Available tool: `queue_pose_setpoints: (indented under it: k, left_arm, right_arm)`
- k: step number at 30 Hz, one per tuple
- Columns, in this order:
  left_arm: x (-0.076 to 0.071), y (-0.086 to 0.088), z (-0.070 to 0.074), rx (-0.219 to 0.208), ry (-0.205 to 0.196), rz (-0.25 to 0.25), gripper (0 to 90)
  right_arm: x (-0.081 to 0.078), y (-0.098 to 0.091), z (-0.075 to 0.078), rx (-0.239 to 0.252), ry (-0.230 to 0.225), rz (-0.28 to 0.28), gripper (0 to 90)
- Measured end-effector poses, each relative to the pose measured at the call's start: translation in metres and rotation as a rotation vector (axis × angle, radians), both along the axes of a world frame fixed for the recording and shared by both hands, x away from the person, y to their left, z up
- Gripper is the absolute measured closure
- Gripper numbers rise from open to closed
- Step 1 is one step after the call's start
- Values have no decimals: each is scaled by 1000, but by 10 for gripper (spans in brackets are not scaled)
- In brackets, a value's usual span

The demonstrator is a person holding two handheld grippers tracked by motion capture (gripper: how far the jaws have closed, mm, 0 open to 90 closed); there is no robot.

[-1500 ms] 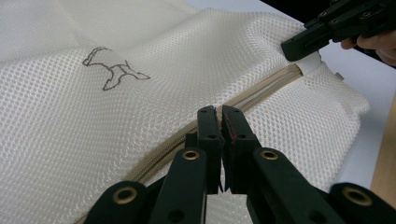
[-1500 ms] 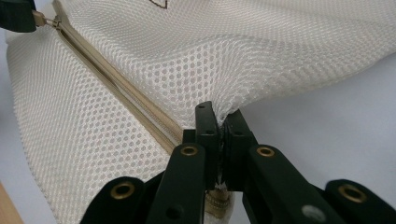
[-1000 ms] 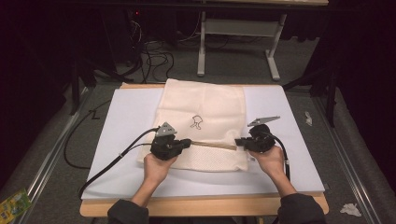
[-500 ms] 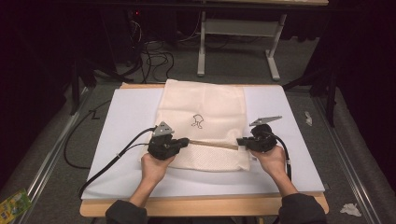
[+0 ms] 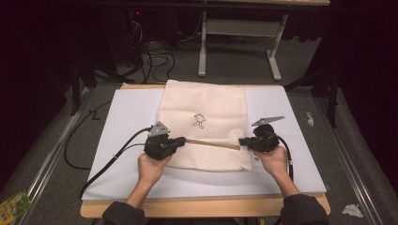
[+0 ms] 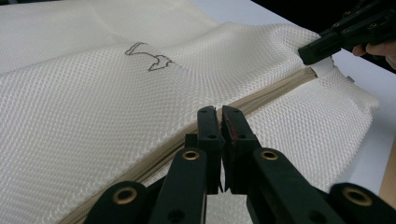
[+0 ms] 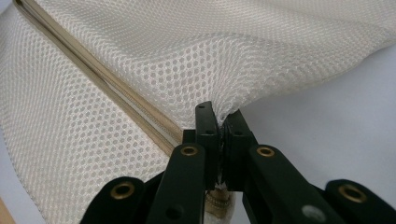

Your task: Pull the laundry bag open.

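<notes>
- Two grippers are at work: our left gripper point(image 5: 184, 140) has its jaws pressed together at the near end of the zipper point(image 5: 211, 143), though what lies between the pads we cannot tell; our right gripper point(image 5: 242, 141) pinches the mesh bag point(image 5: 206, 112) at the zipper's far end.
- From the left gripper view we see the jaws point(image 6: 221, 122) meet over the tan zipper line point(image 6: 275, 91), the right gripper's tip point(image 6: 314, 52) on a white tab, and a small dark drawing point(image 6: 148, 57) on the mesh.
- From the right gripper view the jaws point(image 7: 221, 122) clamp a bunched fold of mesh point(image 7: 224, 74).
- Beneath the bag lies a white sheet point(image 5: 126, 117) on a wooden table point(image 5: 187, 208).
- Beyond it, grey floor, cables point(image 5: 155, 51) and a white table frame point(image 5: 239, 37) stand in a dark room; crumpled scraps point(image 5: 351, 210) lie at the right.
</notes>
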State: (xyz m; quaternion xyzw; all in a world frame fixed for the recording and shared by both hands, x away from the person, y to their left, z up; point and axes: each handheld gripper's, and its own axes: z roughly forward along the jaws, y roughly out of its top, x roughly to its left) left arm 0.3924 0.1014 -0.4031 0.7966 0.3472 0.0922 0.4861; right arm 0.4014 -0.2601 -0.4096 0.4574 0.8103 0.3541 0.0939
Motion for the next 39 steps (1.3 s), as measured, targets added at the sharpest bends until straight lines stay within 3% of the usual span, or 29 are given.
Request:
queue_pose_setpoints:
  k: [9, 23, 39]
  left_arm:
    - [-1, 8, 3, 18, -15, 18, 872]
    - [-2, 10, 4, 18, -19, 22, 872]
    - [-2, 22, 6, 12, -24, 46, 872]
  right_arm:
    - [1, 2, 1, 2, -8, 8, 887]
    - [0, 1, 1, 0, -8, 5, 887]
    - [0, -2, 3, -7, -18, -4, 887]
